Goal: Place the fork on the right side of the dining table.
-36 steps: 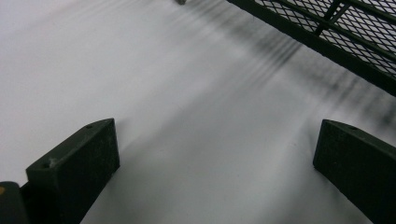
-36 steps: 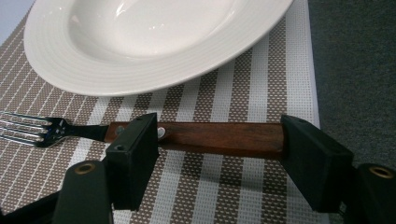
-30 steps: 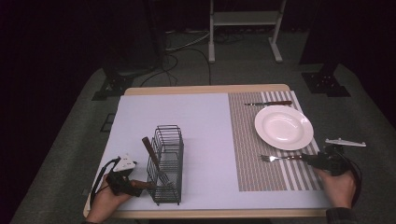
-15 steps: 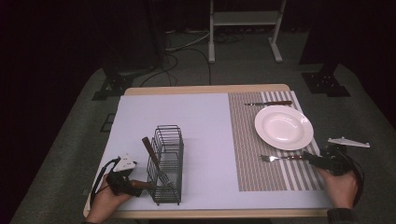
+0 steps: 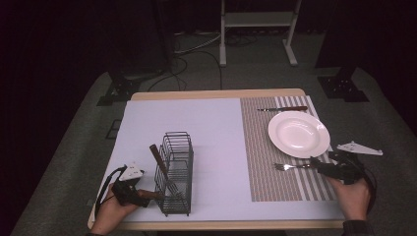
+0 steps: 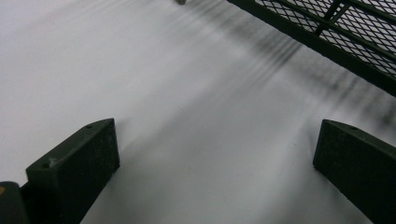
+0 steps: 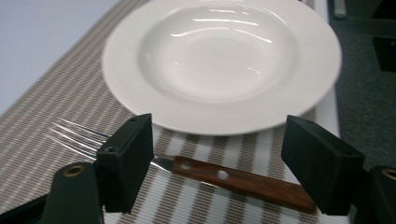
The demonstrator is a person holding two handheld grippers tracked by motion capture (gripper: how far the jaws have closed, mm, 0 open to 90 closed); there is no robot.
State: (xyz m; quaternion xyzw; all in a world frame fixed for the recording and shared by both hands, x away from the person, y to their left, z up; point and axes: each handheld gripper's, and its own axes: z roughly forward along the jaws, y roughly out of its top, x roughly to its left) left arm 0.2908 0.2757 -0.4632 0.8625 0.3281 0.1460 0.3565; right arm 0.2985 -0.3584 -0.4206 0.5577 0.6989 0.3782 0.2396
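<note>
Hovering near the table's right front corner, the right hand-held gripper has its jaws spread wide and they have just been opening further; the fork lies flat between them on the striped placemat, untouched by either pad. Fork: wooden handle, tines toward the table's middle, just in front of the white plate. A knife lies behind the plate, by the far edge. Left hand-held gripper sits at the left front corner, jaws open on nothing, beside the wire caddy. One wooden-handled utensil leans inside the caddy.
</note>
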